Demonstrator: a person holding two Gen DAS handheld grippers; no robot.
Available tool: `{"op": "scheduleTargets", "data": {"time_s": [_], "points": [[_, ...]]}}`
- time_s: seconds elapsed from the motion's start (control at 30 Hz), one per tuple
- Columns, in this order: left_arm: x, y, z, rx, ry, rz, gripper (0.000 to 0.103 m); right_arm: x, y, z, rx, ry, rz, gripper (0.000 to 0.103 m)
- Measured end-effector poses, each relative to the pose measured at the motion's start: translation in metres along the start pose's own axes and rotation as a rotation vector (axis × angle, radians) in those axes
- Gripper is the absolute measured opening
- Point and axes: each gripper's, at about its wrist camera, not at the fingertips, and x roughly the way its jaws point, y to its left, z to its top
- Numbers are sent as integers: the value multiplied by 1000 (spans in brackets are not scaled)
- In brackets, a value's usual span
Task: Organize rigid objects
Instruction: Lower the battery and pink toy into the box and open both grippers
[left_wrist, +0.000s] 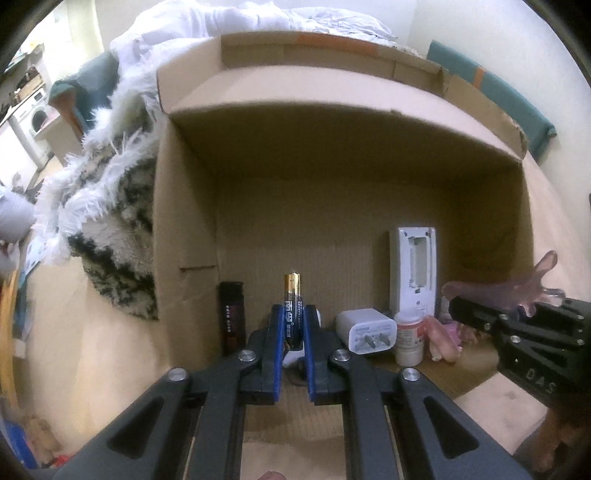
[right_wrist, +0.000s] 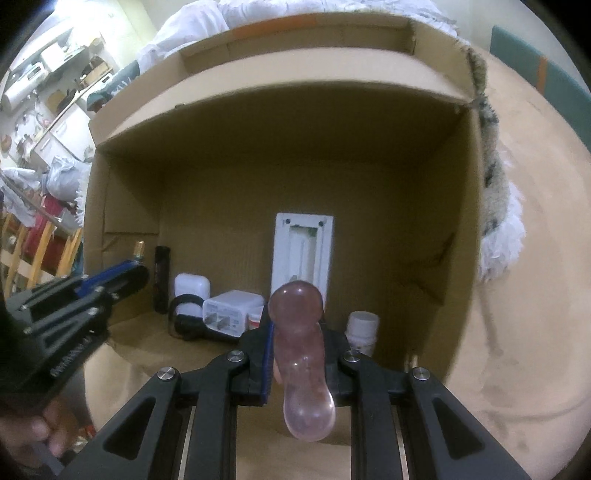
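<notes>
Battery (left_wrist: 292, 310) upright, clamped between left gripper (left_wrist: 293, 325) fingers.

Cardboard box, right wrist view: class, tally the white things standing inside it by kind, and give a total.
Earbud case: 1
Charger plug: 1
Flat device with open back: 1
Small bottles: 2
Total: 5
</notes>
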Motion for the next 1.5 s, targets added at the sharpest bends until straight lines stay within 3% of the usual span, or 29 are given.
{"op": "scheduleTargets", "data": {"time_s": [0.23,0.7,0.8,0.87,0.9,0.97,1.0,1.03,1.17,1.23,1.27,1.5], "points": [[13,-1,-5,6,4,17,9,13,-2,-1,28,41,20,20],[14,-3,-6,2,6,15,11,18,-7,8,46,27,-9,20],[10,-3,-6,-6,4,6,19,13,-8,7,56,10,-2,20],[7,-5,-6,-7,-3,-2,33,8,-11,8,72,-6,7,21],[5,-4,-5,-8,-7,-7,37,6,-12,9,78,-16,12,24],[0,-4,-4,-11,-20,-14,54,0,-12,10,82,-42,18,39],[-2,-4,-3,-13,-27,-14,58,-4,-12,11,80,-57,20,66],[-5,-3,-3,-17,-33,-16,66,-7,-12,11,80,-77,21,81],[-13,1,-2,-42,-43,-25,89,-19,-7,13,62,-127,37,83],[-18,1,-2,-43,-54,-27,92,-23,-10,13,67,-133,28,99],[-21,0,-2,-38,-63,-19,92,-23,-11,12,72,-134,23,101],[-28,2,4,-59,-67,4,92,-36,-17,10,99,-191,-8,103]]}}
